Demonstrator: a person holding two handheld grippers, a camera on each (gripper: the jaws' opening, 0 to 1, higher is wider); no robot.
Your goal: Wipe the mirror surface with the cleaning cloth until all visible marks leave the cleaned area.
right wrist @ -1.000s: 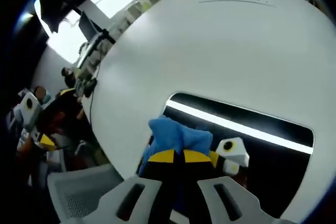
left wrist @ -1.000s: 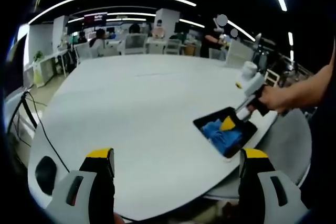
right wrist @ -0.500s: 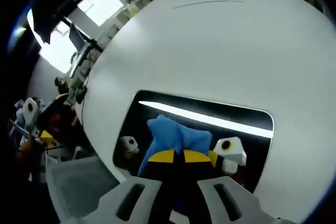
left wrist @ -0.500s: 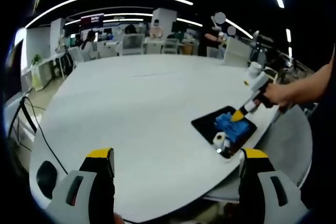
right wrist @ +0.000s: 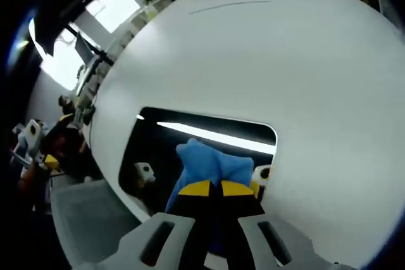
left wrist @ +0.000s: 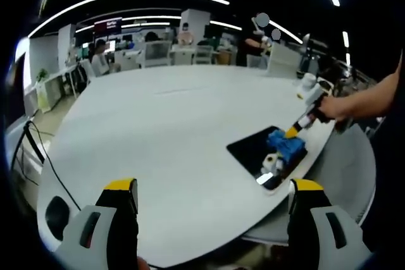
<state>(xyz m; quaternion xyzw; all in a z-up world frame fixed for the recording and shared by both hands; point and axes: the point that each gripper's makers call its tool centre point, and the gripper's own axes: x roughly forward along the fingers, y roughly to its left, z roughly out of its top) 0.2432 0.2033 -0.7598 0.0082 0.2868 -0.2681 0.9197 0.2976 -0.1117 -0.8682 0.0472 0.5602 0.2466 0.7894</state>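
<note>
A dark rectangular mirror (left wrist: 256, 151) (right wrist: 158, 147) lies flat on the white table (left wrist: 158, 131) near its right edge. My right gripper (right wrist: 210, 188) (left wrist: 295, 133) is shut on a blue cleaning cloth (right wrist: 212, 164) (left wrist: 286, 146) and presses it onto the mirror's far right part. The mirror reflects a ceiling light strip and the gripper. My left gripper (left wrist: 214, 189) is open with nothing between its jaws, low over the table's near edge, well left of the mirror. A person's hand (left wrist: 335, 107) holds the right gripper.
The round white table (right wrist: 304, 80) stretches wide behind and left of the mirror. A black cable (left wrist: 47, 156) hangs off its left edge. Office desks, chairs and people stand in the background. A grey chair (right wrist: 88, 219) sits beside the table.
The right gripper has slid the cloth across the mirror toward its far right end, uncovering the mirror's near left part. The left gripper has stayed put.
</note>
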